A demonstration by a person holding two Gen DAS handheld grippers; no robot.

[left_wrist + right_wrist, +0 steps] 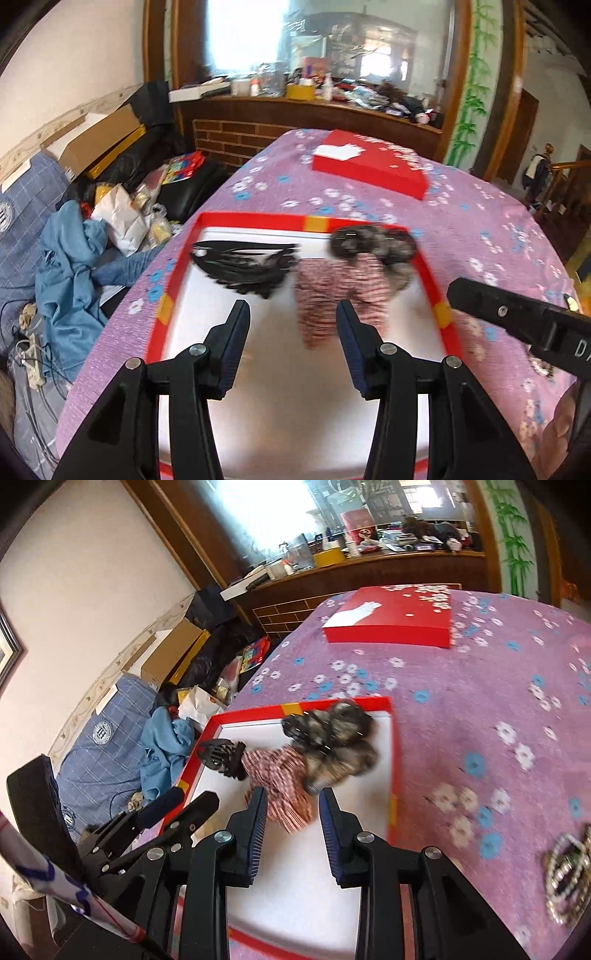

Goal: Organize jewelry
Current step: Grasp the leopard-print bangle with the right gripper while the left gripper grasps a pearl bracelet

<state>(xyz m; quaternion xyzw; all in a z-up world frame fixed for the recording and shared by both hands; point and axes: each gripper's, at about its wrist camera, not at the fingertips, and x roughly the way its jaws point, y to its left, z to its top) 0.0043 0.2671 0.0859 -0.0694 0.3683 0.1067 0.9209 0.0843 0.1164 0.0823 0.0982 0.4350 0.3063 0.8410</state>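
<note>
Left gripper: jaws partly apart with nothing between the pads; it hangs over the white floor of the box, pointing down at a slant.
Right gripper: jaws a little apart, narrower than the left pair, and empty; it also hangs over the box, beside the left gripper.
Box: shallow, red rim with yellow tape patches, white inside; it sits on the purple flowered cloth.
Black hair claw: lies in the far left part of the box, ahead of the left finger of the left gripper and apart from it.
Red-and-white checked bow: lies mid-box, its tail reaching toward the right finger of the left gripper; in the right wrist view it sits just ahead of that gripper's left finger, and whether it touches is blurred.
Grey furry bow: at the far right corner of the box, overlapping the top of the checked bow, beyond both grippers.
Box lid: red with white blossoms, further back on the cloth, well apart from the box.
Beaded piece: lies on the cloth outside the box, to the right of the right gripper; too blurred to name.
</note>
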